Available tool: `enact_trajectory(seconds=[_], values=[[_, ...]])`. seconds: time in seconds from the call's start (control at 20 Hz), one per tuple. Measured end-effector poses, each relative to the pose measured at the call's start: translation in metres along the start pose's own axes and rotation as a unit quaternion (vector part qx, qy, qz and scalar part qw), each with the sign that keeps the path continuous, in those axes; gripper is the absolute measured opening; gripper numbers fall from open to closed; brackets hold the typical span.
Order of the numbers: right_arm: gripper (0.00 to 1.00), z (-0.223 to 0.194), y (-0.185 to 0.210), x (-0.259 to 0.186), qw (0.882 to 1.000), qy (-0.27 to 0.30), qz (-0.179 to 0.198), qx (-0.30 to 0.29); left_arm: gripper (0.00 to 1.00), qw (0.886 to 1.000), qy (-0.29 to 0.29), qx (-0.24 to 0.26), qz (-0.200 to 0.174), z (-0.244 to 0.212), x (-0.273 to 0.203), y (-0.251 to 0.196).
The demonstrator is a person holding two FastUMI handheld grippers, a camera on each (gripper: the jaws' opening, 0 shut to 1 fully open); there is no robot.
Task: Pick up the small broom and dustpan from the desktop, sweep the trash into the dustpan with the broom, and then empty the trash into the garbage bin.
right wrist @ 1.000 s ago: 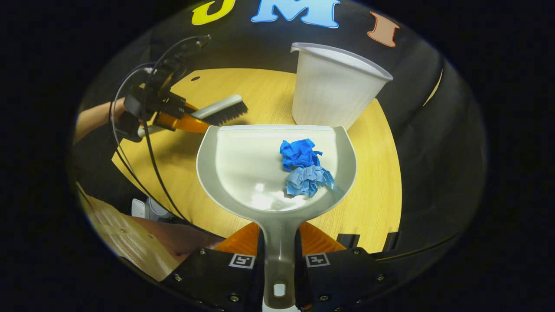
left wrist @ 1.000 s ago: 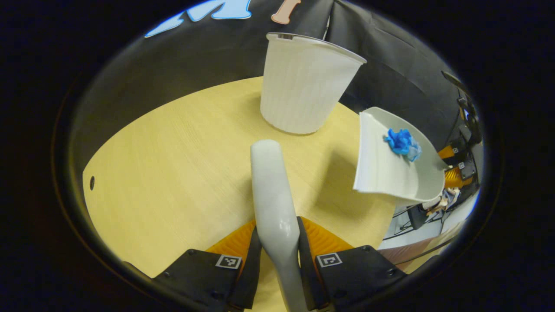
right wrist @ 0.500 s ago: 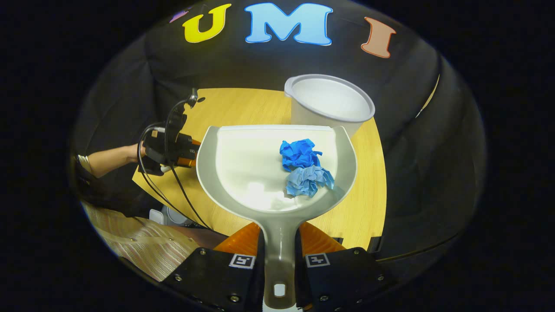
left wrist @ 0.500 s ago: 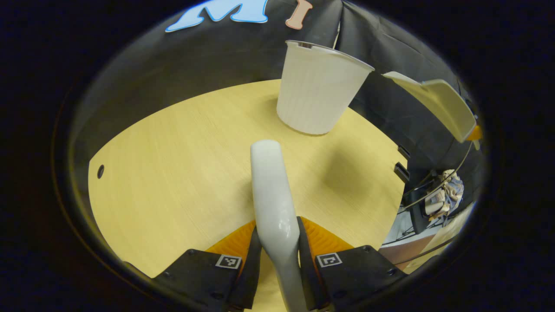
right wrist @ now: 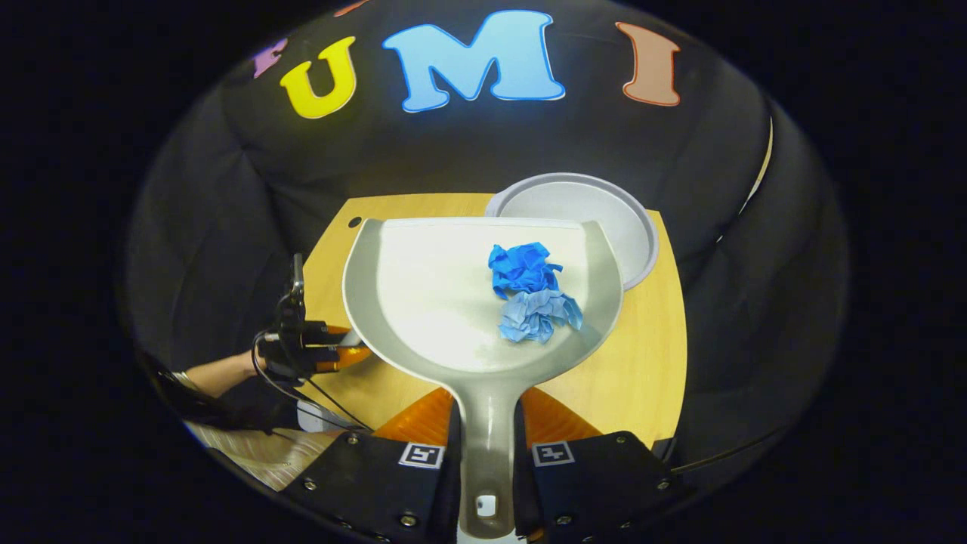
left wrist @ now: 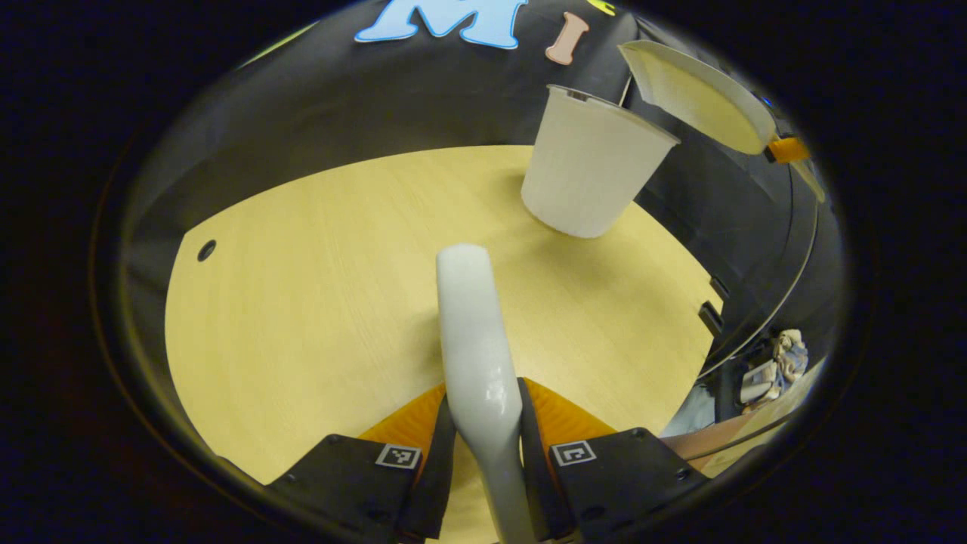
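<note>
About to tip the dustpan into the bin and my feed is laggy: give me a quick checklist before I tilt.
1. Right tool shut on the dustpan handle: ok.
2. Both blue paper wads lie in the pan: ok.
3. Dustpan raised above the garbage bin, as the left gripper view shows it: ok.
4. Front lip over the bin's opening: ok for its right part; the left part hangs over the table.
5. Left tool holds the broom, away from the bin: ok.
6. Bin upright: ok.

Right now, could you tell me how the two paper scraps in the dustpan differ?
The dark blue scrap lies nearer the dustpan's front lip; the pale blue scrap lies nearer the handle. The dark one is balled tighter, the pale one spreads flatter. Both are crumpled and touch each other.
</note>
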State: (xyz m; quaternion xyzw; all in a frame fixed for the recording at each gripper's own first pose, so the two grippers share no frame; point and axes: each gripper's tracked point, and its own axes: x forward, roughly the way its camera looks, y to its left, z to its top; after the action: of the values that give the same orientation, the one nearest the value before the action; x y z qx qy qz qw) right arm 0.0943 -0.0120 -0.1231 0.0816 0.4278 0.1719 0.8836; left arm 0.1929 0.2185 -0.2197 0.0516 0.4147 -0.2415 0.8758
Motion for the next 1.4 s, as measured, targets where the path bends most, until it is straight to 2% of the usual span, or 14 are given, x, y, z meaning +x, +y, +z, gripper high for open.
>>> enact_trajectory(seconds=[0.15,0.2,0.35,0.45,0.65,0.8,1.1,1.2,1.4], values=[[0.27,0.017,0.009,0.006,0.998,0.008,0.031,0.057,0.51,1.000,-0.001,-0.019,0.007,-0.008,-0.002,0.000],[0.28,0.023,0.013,0.009,0.996,0.009,0.042,0.077,0.46,1.000,-0.001,-0.023,0.009,-0.010,-0.004,0.003],[0.28,0.043,0.026,0.014,0.984,-0.004,0.083,0.157,0.46,0.999,0.000,-0.031,0.013,-0.014,-0.003,0.005],[0.28,0.054,0.035,0.013,0.968,-0.021,0.120,0.220,0.46,0.999,0.000,-0.031,0.016,-0.015,-0.004,0.008],[0.28,0.066,0.046,0.005,0.926,-0.050,0.187,0.324,0.46,0.999,0.001,-0.032,0.015,-0.014,-0.003,0.007],[0.27,0.078,0.044,-0.001,0.894,-0.070,0.223,0.382,0.46,0.999,0.003,-0.036,0.015,-0.012,-0.002,0.009],[0.27,0.085,0.052,-0.005,0.822,-0.094,0.300,0.474,0.46,0.999,0.011,-0.031,0.010,-0.009,0.001,0.003],[0.27,0.085,0.052,-0.004,0.812,-0.098,0.309,0.485,0.46,1.000,0.011,-0.027,0.008,-0.007,0.002,0.002],[0.28,0.086,0.054,-0.008,0.811,-0.107,0.313,0.482,0.46,0.999,0.008,-0.033,0.005,-0.006,0.003,0.001]])
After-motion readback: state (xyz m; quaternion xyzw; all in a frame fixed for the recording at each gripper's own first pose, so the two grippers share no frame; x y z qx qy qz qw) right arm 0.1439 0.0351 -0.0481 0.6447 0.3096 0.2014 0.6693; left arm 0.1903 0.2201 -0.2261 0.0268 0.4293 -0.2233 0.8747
